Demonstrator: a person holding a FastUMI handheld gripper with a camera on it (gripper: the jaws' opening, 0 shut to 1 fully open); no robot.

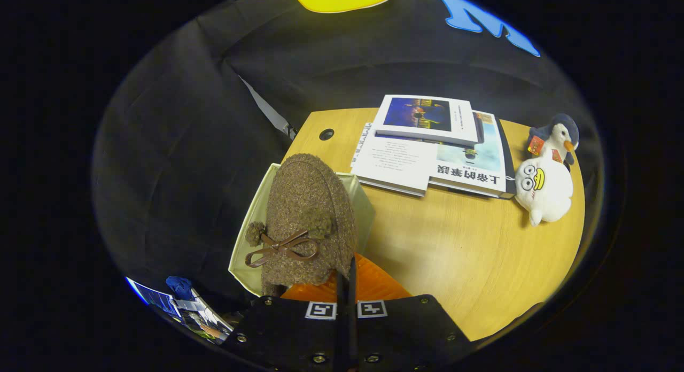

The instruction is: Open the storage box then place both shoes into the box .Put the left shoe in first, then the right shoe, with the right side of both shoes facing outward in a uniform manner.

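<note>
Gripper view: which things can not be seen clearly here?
- Inside of the storage box: the brown shoe covers it, so whether another shoe lies in it cannot be told.
- Gripper: fingers close together at the shoe's heel; the grip point is hidden by the shoe.
- Lower book: partly covered by the upper book.
- Penguin toy: partly hidden behind the white duck toy.

Overhead light left soft glare on the wooden table; fisheye distortion bent and dimmed the edges.
</note>
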